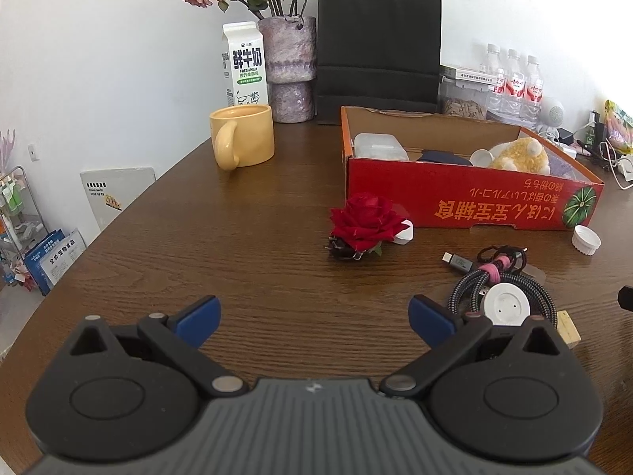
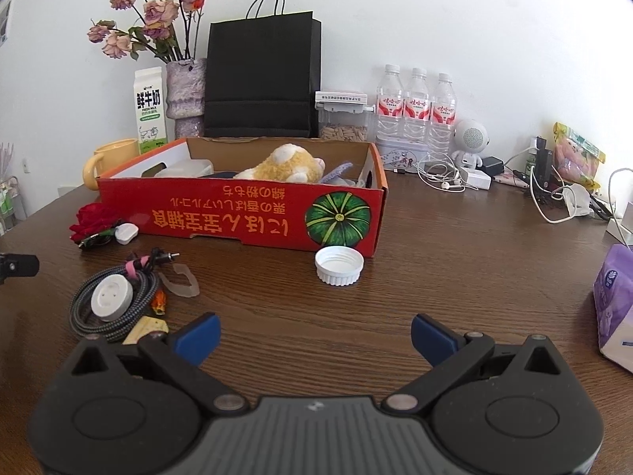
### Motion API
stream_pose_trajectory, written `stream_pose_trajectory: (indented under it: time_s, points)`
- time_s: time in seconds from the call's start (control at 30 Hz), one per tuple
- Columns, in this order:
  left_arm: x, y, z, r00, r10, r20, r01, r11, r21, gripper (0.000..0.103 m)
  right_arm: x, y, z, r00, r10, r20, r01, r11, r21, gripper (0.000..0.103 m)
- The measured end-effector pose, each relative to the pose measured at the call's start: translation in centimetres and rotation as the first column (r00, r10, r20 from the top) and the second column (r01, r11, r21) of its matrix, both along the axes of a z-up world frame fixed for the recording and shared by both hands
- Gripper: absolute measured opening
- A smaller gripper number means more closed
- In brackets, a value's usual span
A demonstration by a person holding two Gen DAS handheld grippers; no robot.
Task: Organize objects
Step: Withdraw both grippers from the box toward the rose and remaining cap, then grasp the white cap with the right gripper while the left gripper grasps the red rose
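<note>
Left gripper point(image 1: 314, 322) hovered low over the dark brown wood-grain table point(image 1: 253, 245), jaws wide apart, nothing between the blue pads. Far left of its view stood a yellow ceramic mug point(image 1: 243, 140), with a white milk carton point(image 1: 244, 65) and a mottled purple vase of dried pink roses point(image 1: 290, 67) behind it, then a black paper bag point(image 1: 379, 45) against the wall. Centre: a red artificial rose point(image 1: 366, 223) lay on the table, touching a small white plastic piece point(image 1: 405, 233), just in front of the red open cardboard box with a green pumpkin print point(image 1: 474, 198). Inside the box were a clear plastic container point(image 1: 379, 146) and a yellow plush toy point(image 1: 522, 154).

Right gripper point(image 2: 315, 340) also low over the table, jaws spread wide, empty. Left of it lay a coiled grey braided cable point(image 2: 85, 316) with a pink tie, a round white disc point(image 2: 112, 297) resting on the coil. A white ribbed bottle cap point(image 2: 339, 266) sat open side up just beside the box's front right corner. Behind the box stood three clear water bottles with red labels point(image 2: 415, 107), then a small white round speaker point(image 2: 470, 138) and tangled white earphones point(image 2: 443, 176). At the far right edge, a purple tissue pack point(image 2: 615, 308).
</note>
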State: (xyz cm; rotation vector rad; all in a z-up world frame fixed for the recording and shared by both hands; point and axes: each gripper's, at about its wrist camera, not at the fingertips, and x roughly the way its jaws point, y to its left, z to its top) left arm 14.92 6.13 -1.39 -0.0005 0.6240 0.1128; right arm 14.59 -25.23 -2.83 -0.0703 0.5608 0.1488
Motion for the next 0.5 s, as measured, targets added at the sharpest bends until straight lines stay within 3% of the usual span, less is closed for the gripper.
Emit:
stream_pose_trajectory:
  time_s: [0.5]
  points:
    - [2.6, 1.7, -1.0, 0.998, 0.041, -0.038, -0.041, 0.999, 0.009, 0.103, 3.0, -0.6, -0.5, 1.0, -0.019, -0.02, 0.018, 0.999, -0.03, 0.103]
